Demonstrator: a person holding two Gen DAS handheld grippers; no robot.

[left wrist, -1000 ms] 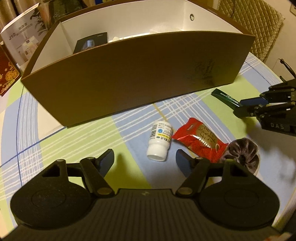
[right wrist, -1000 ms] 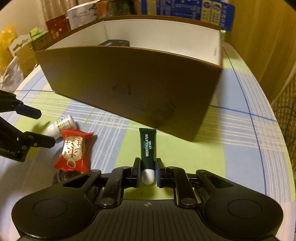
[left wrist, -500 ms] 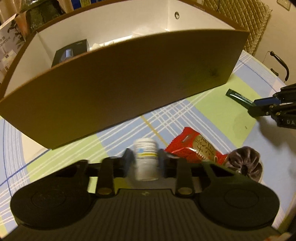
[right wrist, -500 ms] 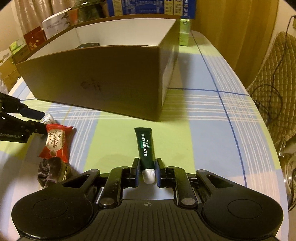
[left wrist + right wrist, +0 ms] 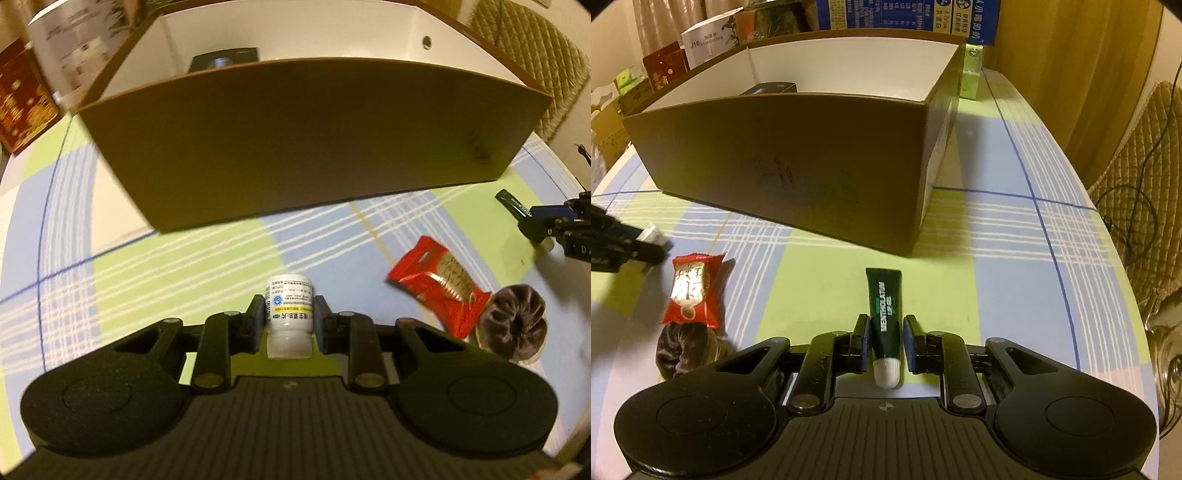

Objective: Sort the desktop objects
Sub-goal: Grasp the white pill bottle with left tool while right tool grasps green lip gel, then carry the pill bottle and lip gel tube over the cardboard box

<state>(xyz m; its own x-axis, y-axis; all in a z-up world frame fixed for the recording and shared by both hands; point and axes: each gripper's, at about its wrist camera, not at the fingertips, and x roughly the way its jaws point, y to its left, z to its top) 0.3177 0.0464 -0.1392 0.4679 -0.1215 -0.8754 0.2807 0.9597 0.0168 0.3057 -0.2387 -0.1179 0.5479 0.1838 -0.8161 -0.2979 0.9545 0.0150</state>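
My left gripper [image 5: 289, 314] is shut on a small white pill bottle [image 5: 289, 308], held above the checked tablecloth in front of the brown box [image 5: 295, 140]. My right gripper [image 5: 885, 338] is shut on a dark green Mentholatum lip gel tube [image 5: 885, 314], cap toward the camera. A red snack packet [image 5: 437, 282] and a dark velvet scrunchie [image 5: 513, 325] lie to the right in the left wrist view. The packet [image 5: 692, 291] and scrunchie [image 5: 687, 354] show at left in the right wrist view. The right gripper [image 5: 546, 219] shows far right in the left wrist view.
The open brown box [image 5: 783, 162] has white inner walls and a dark small box [image 5: 768, 88] inside. Cartons and packages [image 5: 701, 40] stand behind it. A quilted chair [image 5: 1145, 206] is to the right of the table edge.
My left gripper closed on the pill bottle and lifted it. My right gripper kept hold of the green tube and shifted relative to the box.
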